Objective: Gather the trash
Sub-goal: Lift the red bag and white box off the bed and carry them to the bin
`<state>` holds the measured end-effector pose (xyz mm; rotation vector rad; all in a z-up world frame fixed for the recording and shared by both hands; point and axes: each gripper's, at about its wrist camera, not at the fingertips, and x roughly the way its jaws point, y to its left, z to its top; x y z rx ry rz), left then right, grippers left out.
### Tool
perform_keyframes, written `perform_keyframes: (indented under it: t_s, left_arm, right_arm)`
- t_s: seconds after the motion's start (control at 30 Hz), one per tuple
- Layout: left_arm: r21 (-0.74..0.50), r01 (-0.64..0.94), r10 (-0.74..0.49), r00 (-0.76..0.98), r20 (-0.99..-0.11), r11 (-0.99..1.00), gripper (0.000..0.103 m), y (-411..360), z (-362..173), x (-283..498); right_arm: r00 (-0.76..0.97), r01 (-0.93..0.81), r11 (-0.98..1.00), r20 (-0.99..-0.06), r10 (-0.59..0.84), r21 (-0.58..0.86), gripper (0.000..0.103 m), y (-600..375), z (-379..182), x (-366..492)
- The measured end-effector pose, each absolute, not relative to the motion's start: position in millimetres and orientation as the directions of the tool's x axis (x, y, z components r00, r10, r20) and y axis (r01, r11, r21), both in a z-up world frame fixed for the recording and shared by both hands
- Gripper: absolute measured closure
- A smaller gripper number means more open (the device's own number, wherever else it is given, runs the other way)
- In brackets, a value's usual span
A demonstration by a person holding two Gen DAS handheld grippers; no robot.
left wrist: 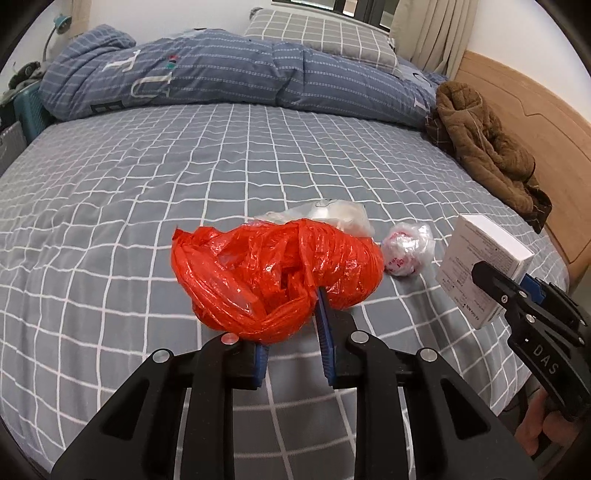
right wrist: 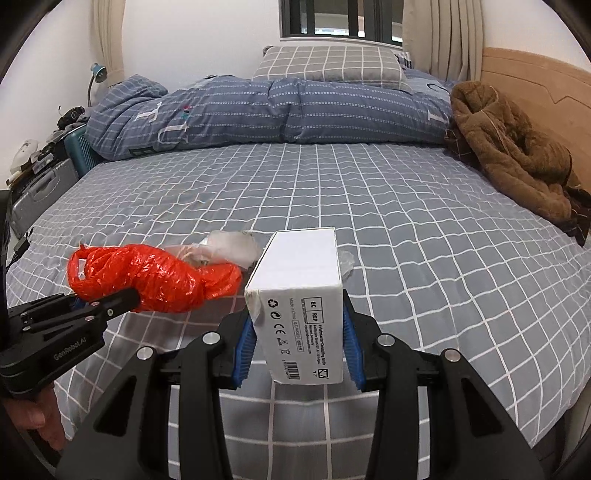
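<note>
Bedroom: bed (right wrist: 332, 192) with grey white-checked sheet, matching pillow (right wrist: 328, 66) at the far side, and a rumpled blue quilt (right wrist: 258, 110) across it; brown fleece garment (right wrist: 517, 155) heaped along the wooden headboard (right wrist: 546, 85) on the right. White walls, dark-framed window (right wrist: 340, 18) flanked by cream curtains (right wrist: 439, 37). Left of the bed: teal desk lamp (right wrist: 98, 72), teal crate (right wrist: 83, 151), grey case (right wrist: 40, 195).

The left hand-held gripper (left wrist: 291, 332) pinches a crumpled red plastic bag (left wrist: 275, 275) above the grey checked bed (left wrist: 147, 177). Beside it, the right hand-held gripper (left wrist: 517, 291) grips a white cardboard box (left wrist: 480, 258), near a balled clear wrapper (left wrist: 408, 249).
</note>
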<state>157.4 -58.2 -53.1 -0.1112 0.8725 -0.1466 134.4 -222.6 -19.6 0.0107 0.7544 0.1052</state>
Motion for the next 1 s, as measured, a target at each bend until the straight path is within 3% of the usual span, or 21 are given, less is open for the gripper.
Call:
perform_keyframes:
  t_s: [1.0]
  left_arm:
    - [-0.149, 0.082, -0.166, 0.648, -0.744, 0.985, 0.083, -46, -38, 83]
  right_arm:
    - [0.734, -0.11, 0.992, -0.669, 0.122, 0.06, 0.064, -208, -7, 69]
